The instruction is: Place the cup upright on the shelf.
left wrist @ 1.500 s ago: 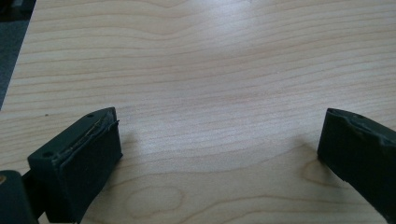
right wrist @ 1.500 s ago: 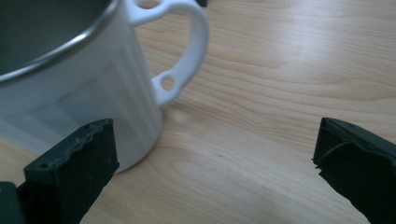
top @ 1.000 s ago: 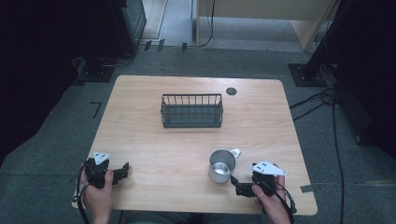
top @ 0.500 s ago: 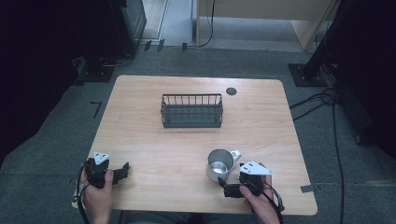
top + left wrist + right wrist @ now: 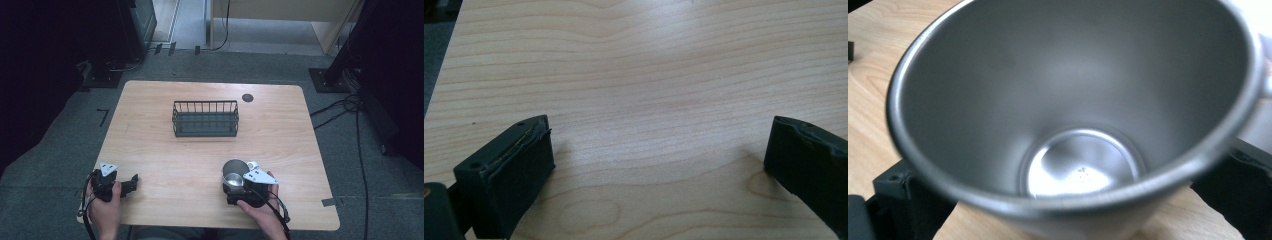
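Steel mug [image 5: 234,174] stands upright on the wooden surface [image 5: 280,130], near its front edge and right of centre, well apart from the black wire basket [image 5: 205,119] farther back. Your right tongs [image 5: 231,189] sit against the mug's near side; in the right gripper view one jaw stands on each side of the mug [image 5: 1073,115], but you cannot tell whether they clamp it. Your left tongs [image 5: 131,182] rest at the front left corner, jaws wide apart over bare wood.
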Available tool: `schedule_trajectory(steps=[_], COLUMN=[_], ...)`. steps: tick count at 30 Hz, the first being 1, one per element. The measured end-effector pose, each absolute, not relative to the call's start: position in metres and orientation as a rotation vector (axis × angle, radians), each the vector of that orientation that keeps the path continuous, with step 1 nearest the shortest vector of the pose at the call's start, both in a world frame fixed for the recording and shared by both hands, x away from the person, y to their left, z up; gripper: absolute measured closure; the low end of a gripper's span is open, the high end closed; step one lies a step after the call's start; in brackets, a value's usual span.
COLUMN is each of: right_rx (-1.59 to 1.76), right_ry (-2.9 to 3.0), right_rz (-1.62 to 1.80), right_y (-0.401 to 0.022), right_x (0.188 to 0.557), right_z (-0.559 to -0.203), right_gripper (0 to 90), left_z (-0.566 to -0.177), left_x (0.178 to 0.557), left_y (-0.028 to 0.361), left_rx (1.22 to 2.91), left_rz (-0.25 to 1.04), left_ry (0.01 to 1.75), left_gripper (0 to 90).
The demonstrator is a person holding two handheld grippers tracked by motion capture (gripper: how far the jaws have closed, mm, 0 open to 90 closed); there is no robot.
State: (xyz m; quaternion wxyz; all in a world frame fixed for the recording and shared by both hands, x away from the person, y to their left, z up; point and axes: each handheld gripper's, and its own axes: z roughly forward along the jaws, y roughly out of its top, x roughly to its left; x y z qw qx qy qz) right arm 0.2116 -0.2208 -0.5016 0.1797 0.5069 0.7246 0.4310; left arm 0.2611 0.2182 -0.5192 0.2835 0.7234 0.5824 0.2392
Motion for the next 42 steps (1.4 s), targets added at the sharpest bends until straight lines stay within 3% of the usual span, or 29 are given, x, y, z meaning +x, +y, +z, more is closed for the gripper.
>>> schedule_trajectory(steps=[9, 42], right_rx=[1.414, 1.404], right_ry=[1.936, 1.885], right_rz=[1.17, 1.206], right_y=[-0.205, -0.184], right_x=[0.212, 0.247], right_z=[-0.501, -0.461], right_gripper=[7.1, 7.6], left_z=[-0.519, -0.519], left_x=[0.261, 0.261], left_y=[0.218, 0.218], left_rx=[1.936, 1.937], left_rz=[0.64, 0.64], left_ry=[1.559, 1.559], left_gripper=[0.0, 0.0])
